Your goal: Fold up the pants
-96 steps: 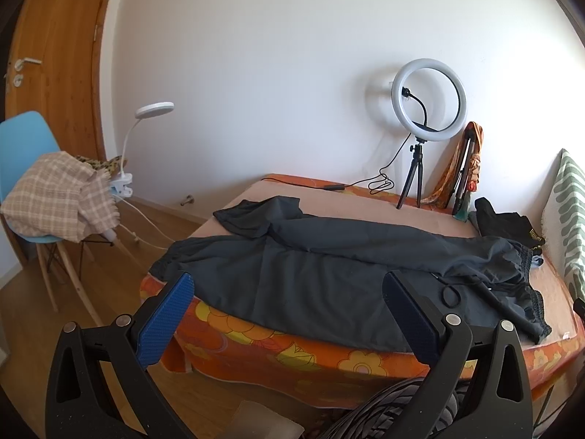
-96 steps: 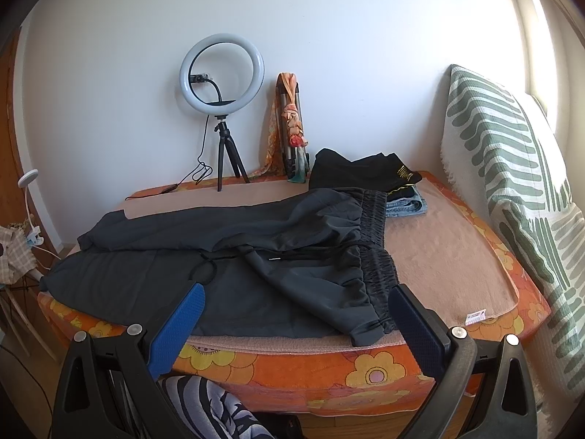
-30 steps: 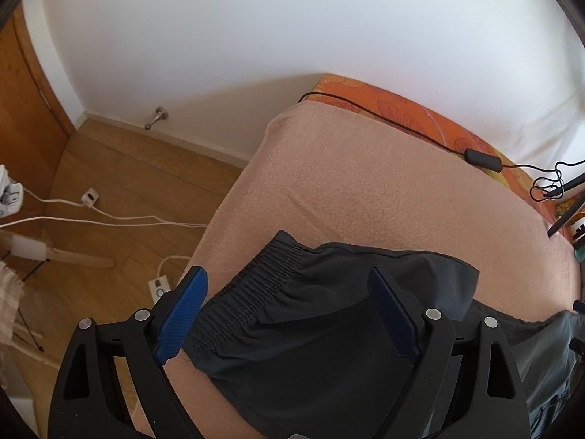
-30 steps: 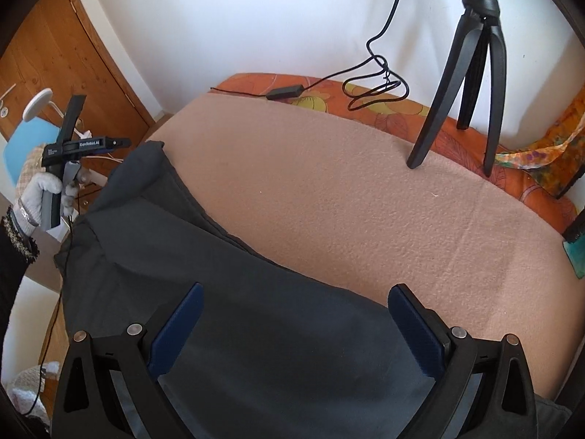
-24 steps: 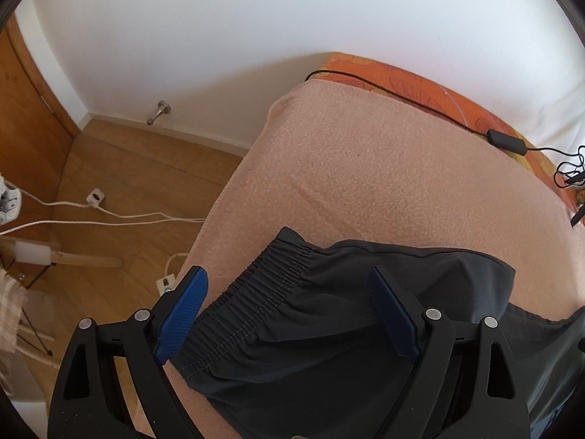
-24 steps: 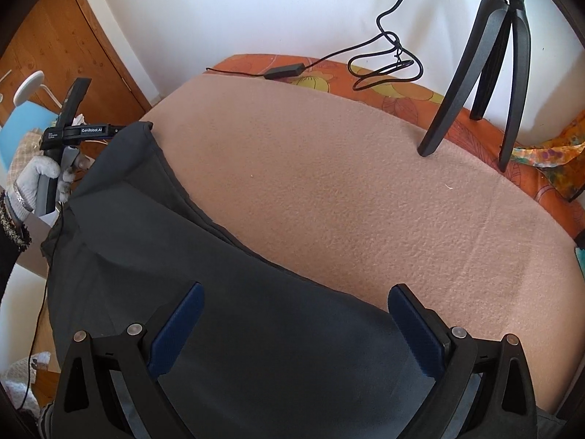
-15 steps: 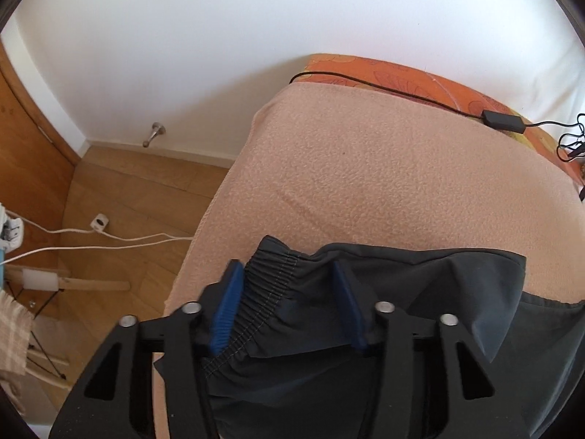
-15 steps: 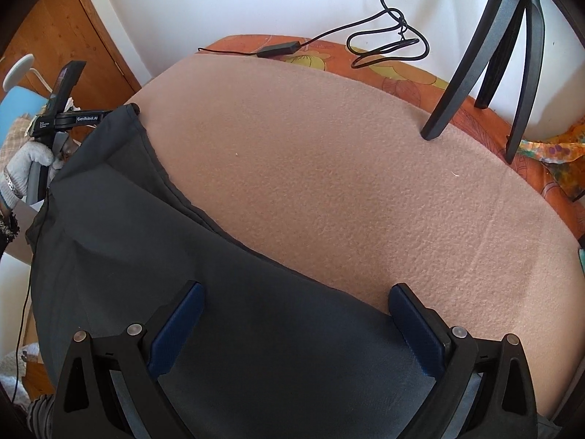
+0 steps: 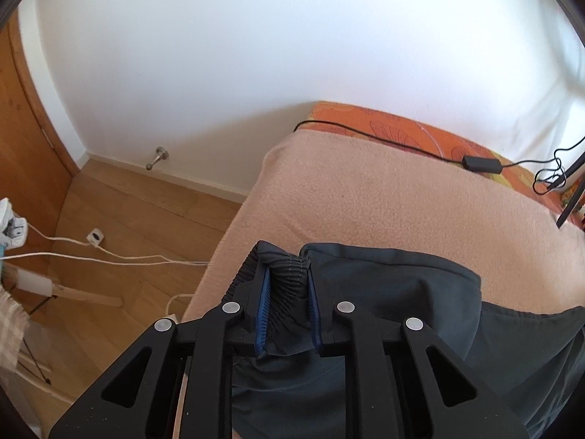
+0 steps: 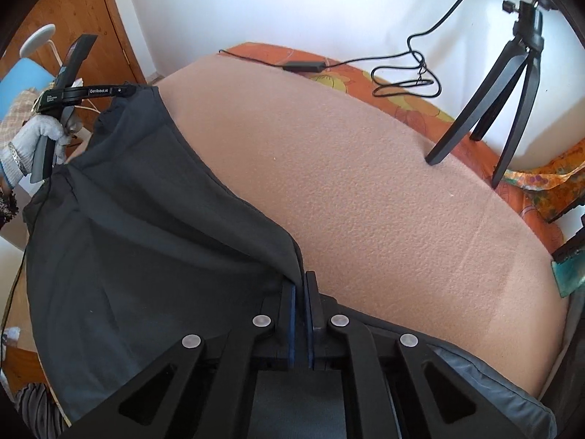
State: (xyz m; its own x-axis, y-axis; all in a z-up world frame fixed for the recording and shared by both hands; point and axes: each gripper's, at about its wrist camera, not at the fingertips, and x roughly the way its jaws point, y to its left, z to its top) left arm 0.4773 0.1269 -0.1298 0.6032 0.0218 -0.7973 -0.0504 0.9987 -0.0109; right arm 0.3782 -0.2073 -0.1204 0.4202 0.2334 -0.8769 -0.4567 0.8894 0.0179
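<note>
Fold pants: both grips taken, first fold not yet laid.
Left wrist view: left claw (image 9: 289, 305) is pinching the pants (image 9: 395, 285) cuff, near on the bed (image 9: 365, 197). Right wrist view: right claw (image 10: 299, 292) is pinching their far edge; the folding itself appears to remain.

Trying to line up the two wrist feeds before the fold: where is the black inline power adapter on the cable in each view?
Left wrist view: black power adapter sits right of centre, on the orange floral sheet along the wall, past the peach blanket.
Right wrist view: it lies top centre, on the same orange strip.
Shared landmark: the dark grey pants, clamped by the left gripper and the right gripper.
</note>
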